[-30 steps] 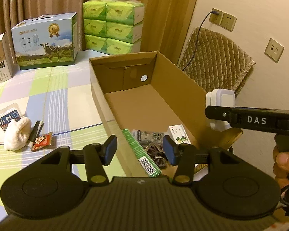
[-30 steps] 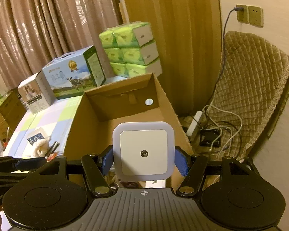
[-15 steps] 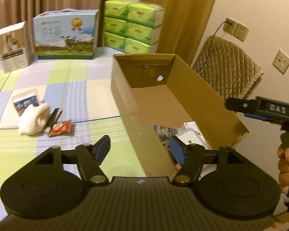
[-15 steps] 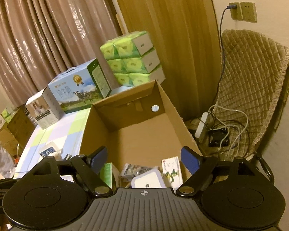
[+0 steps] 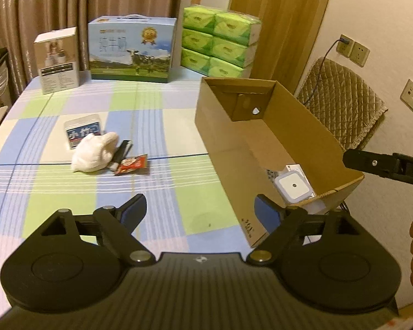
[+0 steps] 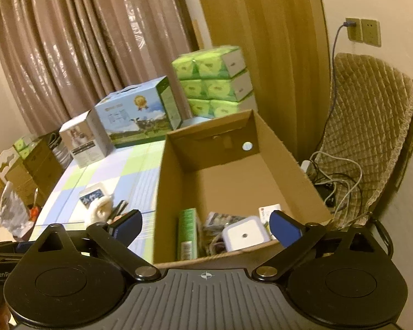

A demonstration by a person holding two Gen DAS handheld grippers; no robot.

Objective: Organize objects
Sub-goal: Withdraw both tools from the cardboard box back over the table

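Four loose items lay in cluster at desk (image 5: 162, 126) left: labelled packet (image 5: 82, 132), white cloth (image 5: 93, 152), black stick (image 5: 121, 151), red sachet (image 5: 132, 165). Left gripper (image 5: 199, 209) hung above desk, jaws wide, empty; best to drop squarely over one item, sachet nearest. Cardboard box (image 5: 223, 148) held night light (image 5: 294, 186). Right gripper (image 6: 205, 224) jaws wide, empty, over box.

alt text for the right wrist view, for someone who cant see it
An open right gripper hangs empty above the near end of a cardboard box holding a white square night light, a green packet and other small items. A checked table with a milk carton lies behind.
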